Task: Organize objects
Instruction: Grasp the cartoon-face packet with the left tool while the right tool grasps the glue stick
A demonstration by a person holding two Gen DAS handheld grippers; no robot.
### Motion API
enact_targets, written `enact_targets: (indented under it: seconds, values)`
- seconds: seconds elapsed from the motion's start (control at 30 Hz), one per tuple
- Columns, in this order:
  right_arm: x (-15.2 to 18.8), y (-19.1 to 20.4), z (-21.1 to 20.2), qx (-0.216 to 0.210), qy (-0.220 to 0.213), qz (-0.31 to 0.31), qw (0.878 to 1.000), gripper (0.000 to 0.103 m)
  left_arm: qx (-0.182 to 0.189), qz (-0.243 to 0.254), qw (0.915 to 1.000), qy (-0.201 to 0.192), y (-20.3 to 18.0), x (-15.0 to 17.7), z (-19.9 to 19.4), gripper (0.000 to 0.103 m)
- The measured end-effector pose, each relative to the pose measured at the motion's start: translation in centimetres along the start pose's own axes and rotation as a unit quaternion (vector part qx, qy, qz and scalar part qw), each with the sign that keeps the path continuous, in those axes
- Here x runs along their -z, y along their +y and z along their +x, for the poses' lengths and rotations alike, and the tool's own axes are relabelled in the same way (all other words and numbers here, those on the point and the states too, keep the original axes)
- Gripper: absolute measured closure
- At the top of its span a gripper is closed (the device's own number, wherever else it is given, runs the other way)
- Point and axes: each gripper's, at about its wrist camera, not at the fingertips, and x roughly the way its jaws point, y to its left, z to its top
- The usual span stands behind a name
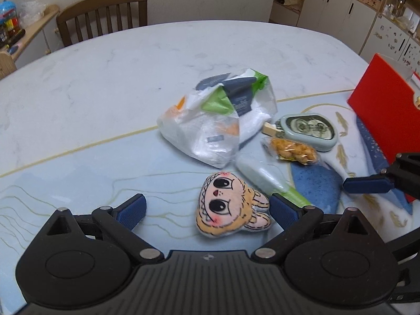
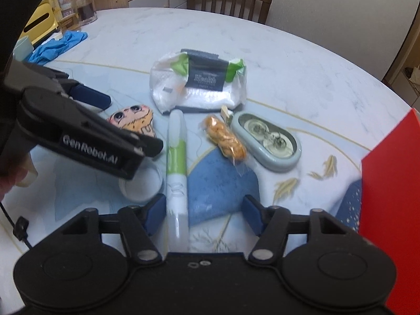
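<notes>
Right hand-held gripper (image 2: 204, 210) stands spread around the white-and-green tube (image 2: 177, 162) on the desk (image 2: 302, 60), pads not yet pressing. Tube sits off-centre toward nine o'clock; closing may roll it into the tape ring (image 2: 140, 183).

Left hand-held gripper (image 1: 207, 207) is spread beside the plush face (image 1: 231, 204).

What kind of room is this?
Probably a dining room at home: a big round table with a wooden chair behind it, and cupboards with full shelves along the wall.
</notes>
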Motion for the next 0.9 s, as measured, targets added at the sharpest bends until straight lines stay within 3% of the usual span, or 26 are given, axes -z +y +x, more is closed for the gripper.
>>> enact_targets:
  seconds: [0.33, 0.43, 0.63, 0.9]
  values:
    - [-1.0, 0.5, 0.5, -0.018, -0.018, 0.0, 1.0, 0.071, -0.008, 0.019, 0.9997, -0.012, 0.2, 0.7, -0.2, 0.005]
    - [-1.3, 0.8, 0.6, -0.017, -0.023, -0.001, 1.0, 0.084, -0.016, 0.019, 0.9995, -0.019, 0.3, 0.8, -0.5, 0.015]
    - [-1.0, 0.8, 0.3, -0.014, -0.024, 0.001, 1.0, 0.087, -0.017, 0.032, 0.999, -0.025, 0.1, 1.1, -1.3, 0.05]
    - [0.7, -0.5, -2.2, -0.045, -0.025, 0.052, 0.997, 0.087, 0.0, 0.01, 0.9999, -0.013, -0.1, 2.0, -2.8, 0.051]
